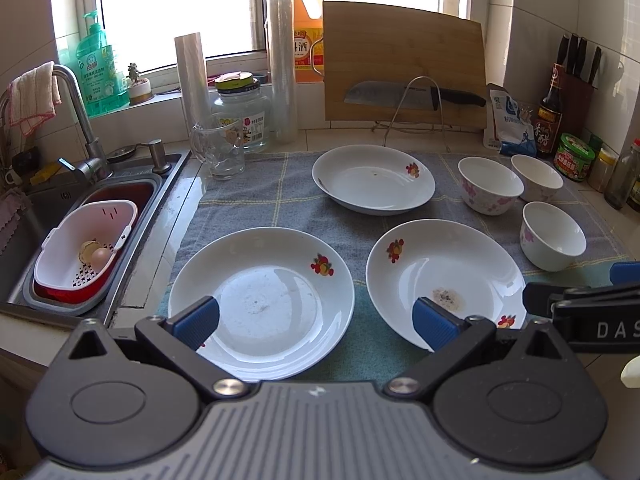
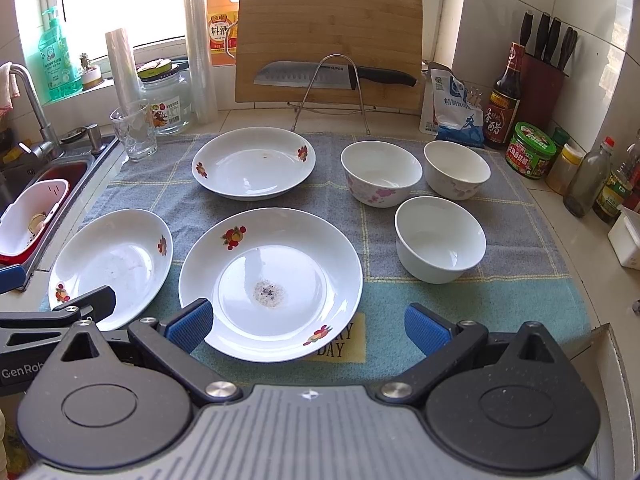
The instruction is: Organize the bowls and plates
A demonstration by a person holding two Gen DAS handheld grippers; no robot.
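With nothing stacked yet, we hover the left gripper (image 1: 316, 318) and right gripper (image 2: 308, 326) wide open and empty over the surface's front edge; three plates (image 2: 270, 276) and three bowls (image 2: 440, 238) sit apart on the towel (image 2: 520, 300). Next: grasp a plate rim.

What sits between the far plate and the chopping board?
Only a wire rack and bare towel between plate and board, in the right wrist view.
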